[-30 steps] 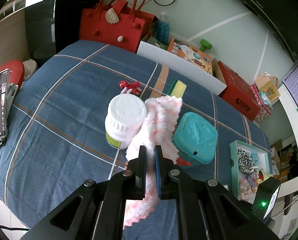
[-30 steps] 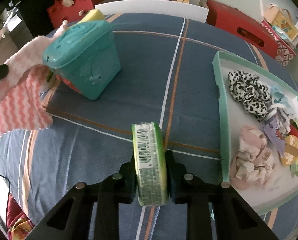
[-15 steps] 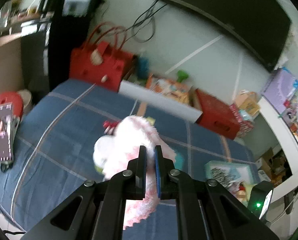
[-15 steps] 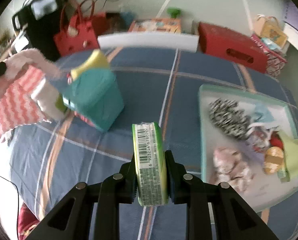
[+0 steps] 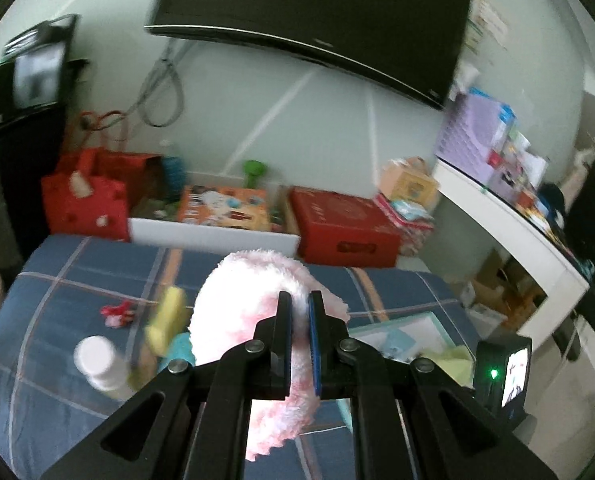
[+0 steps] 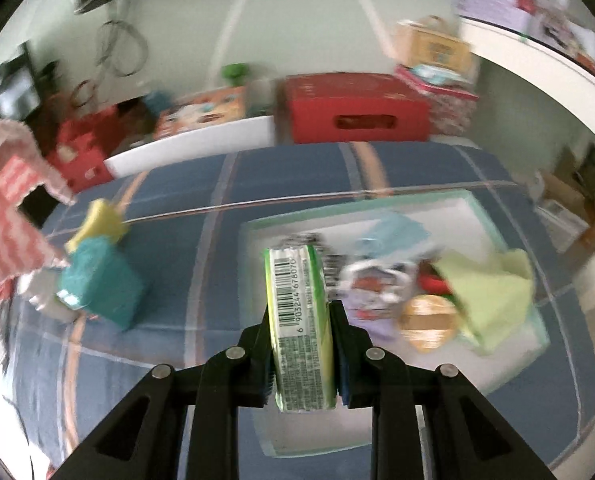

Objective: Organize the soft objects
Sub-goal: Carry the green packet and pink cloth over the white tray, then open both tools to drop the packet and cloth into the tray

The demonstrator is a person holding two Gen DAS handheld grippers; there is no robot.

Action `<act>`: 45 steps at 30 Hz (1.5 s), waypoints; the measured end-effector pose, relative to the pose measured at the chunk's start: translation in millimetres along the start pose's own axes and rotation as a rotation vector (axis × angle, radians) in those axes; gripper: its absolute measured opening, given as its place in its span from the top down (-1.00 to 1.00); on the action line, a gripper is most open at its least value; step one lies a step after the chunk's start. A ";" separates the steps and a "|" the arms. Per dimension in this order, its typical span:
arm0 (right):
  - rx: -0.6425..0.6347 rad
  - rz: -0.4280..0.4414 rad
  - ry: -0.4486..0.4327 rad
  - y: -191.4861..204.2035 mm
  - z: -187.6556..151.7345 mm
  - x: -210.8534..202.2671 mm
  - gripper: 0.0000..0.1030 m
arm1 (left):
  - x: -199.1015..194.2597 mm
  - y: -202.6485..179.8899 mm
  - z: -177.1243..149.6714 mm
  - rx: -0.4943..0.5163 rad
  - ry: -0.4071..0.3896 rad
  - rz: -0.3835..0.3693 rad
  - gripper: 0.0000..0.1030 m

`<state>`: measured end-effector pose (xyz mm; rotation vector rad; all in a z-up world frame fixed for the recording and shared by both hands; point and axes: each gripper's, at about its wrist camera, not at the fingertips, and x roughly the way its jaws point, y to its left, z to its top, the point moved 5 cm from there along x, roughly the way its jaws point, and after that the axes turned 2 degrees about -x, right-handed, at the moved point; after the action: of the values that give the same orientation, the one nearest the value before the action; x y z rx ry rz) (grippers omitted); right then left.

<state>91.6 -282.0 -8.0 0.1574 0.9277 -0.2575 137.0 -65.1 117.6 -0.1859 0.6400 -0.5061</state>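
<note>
**Both grippers loaded and lifted clear of the bed**

Blue plaid bedding (image 6: 217, 184) fills the lower half of both views, with a pale wall, a dark screen at upper centre and red boxes along the far edge.

Change noted: a second ago both cameras looked steeply down onto the bedding at close range. Now each view takes in the wall and screen, and the items on the bed appear smaller and blurred. Both loads have come up off the surface and are in transit. Judgement: the pick-up stage is finished for both items; placement remains.

Left gripper (image 5: 299, 320): jaws pinched narrow on a pink fluffy cloth (image 5: 241, 300), which drapes over and below them at lower centre. The same cloth shows at the left edge of the right wrist view.

Right gripper (image 6: 301, 344): jaws clamped on a green pack (image 6: 299, 320) with a barcode label, held upright at centre, in front of the teal-rimmed tray (image 6: 481, 216) in the right half of the frame.

Count on the bed: one tray holding several soft pieces, too blurred to number; one teal box (image 6: 105, 288); one yellow sponge (image 6: 97, 224); one white bottle (image 5: 101, 364); one small red item (image 5: 117, 314).
</note>
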 end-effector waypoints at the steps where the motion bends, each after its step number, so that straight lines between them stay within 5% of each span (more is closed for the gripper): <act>1: 0.019 -0.021 0.003 -10.1 0.4 2.2 0.51 | 8.0 -9.7 -1.5 0.015 0.013 -0.015 0.85; 12: 0.196 -0.096 0.006 -94.6 3.1 12.9 0.51 | 78.6 -96.5 -30.5 0.161 0.106 -0.153 0.85; 19: 0.218 -0.131 -0.018 -125.8 22.0 18.6 0.51 | 131.9 -114.3 -61.7 0.168 0.202 -0.208 0.85; 28: 0.164 -0.145 0.024 -140.6 39.5 47.5 0.51 | 194.0 -99.6 -110.5 0.141 0.378 -0.126 0.85; 35: 0.144 -0.134 0.053 -136.3 38.8 63.4 0.49 | 204.1 -96.0 -127.1 0.152 0.434 -0.090 0.84; 37: 0.141 -0.132 0.046 -135.4 39.7 62.0 0.49 | 202.5 -96.8 -125.1 0.142 0.449 -0.102 0.74; 39: 0.138 -0.129 0.044 -134.4 40.3 61.1 0.48 | 200.1 -96.5 -123.1 0.134 0.466 -0.105 0.23; 41: 0.139 -0.124 0.048 -133.4 39.6 60.9 0.40 | 194.6 -94.7 -119.5 0.121 0.475 -0.103 0.02; 45: 0.135 -0.122 0.049 -131.6 36.9 59.7 0.03 | 181.1 -90.4 -111.4 0.121 0.469 -0.084 -0.11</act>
<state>116.5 -426.1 -37.4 0.2324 0.9706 -0.4313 157.5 -236.0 -36.6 0.0239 1.0585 -0.6748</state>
